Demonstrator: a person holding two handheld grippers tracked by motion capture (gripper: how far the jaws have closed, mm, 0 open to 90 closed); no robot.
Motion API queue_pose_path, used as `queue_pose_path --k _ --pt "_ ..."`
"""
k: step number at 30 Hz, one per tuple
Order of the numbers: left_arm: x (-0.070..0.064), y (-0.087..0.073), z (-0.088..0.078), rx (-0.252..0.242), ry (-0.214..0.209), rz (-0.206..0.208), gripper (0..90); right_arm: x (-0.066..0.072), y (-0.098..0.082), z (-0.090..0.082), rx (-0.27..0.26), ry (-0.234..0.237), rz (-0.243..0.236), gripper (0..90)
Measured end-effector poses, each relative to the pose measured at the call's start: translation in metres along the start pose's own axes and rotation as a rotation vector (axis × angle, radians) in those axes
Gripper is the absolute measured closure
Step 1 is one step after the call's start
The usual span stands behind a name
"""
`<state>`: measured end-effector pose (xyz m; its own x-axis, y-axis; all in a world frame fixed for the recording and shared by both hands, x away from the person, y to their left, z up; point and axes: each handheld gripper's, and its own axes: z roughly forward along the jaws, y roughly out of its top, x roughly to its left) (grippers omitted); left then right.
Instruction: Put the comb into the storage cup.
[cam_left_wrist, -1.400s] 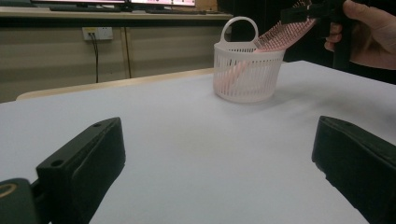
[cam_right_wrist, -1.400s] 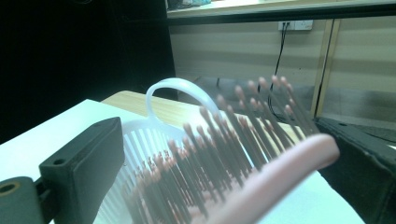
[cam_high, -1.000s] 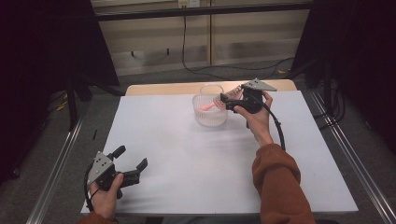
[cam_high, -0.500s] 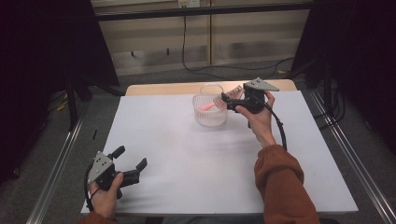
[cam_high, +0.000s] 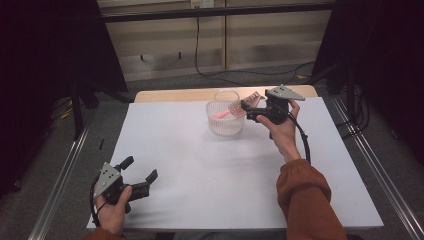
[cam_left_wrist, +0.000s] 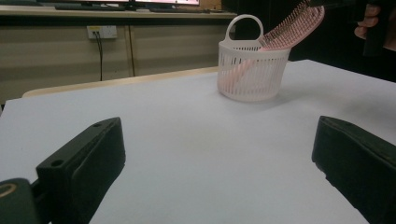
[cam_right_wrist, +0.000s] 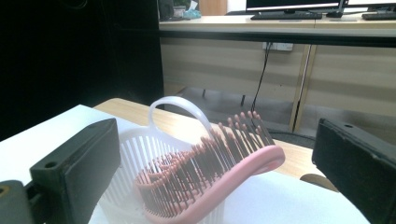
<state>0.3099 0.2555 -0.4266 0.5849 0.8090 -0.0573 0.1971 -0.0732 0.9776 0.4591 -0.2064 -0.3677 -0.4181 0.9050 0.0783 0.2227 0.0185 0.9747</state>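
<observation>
While the left gripper (cam_high: 139, 176) rests wide open at the near-left corner of the white table (cam_high: 190, 165), the pink hairbrush (cam_right_wrist: 210, 179) leans handle-down in the white slatted basket (cam_high: 226, 120). Right gripper (cam_right_wrist: 215, 158): jaws spread, released. Placing looks complete; next, back away cleanly.

The right gripper (cam_right_wrist: 212, 177) has both black jaws set wide apart, with nothing clamped between them. Between and beyond the jaws, a pink hairbrush (cam_right_wrist: 210, 179) leans bristles-up out of a white slatted basket (cam_right_wrist: 128, 161). The basket's looped handle (cam_right_wrist: 180, 109) rises behind the brush.
</observation>
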Motion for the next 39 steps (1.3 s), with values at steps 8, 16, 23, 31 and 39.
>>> queue_pose_path --k 8,16,23,31,39 --pt "-0.001 0.000 -0.001 -0.004 -0.001 -0.004 2.7 0.000 0.003 -0.009 -0.004 -0.010 0.004 0.0" --pt "-0.001 0.001 -0.003 -0.011 0.003 0.001 2.7 0.003 0.004 -0.020 -0.005 -0.022 -0.005 0.1" --pt "-0.001 0.002 -0.004 -0.012 -0.001 0.009 2.7 0.001 0.006 -0.031 -0.012 -0.050 -0.017 0.1" --pt "-0.001 0.002 -0.005 -0.023 0.006 0.003 2.7 0.005 0.005 -0.042 -0.006 -0.073 -0.029 0.3" --pt "-0.001 0.002 -0.005 -0.024 0.010 0.000 2.7 0.005 0.003 -0.052 -0.005 -0.129 -0.050 0.4"
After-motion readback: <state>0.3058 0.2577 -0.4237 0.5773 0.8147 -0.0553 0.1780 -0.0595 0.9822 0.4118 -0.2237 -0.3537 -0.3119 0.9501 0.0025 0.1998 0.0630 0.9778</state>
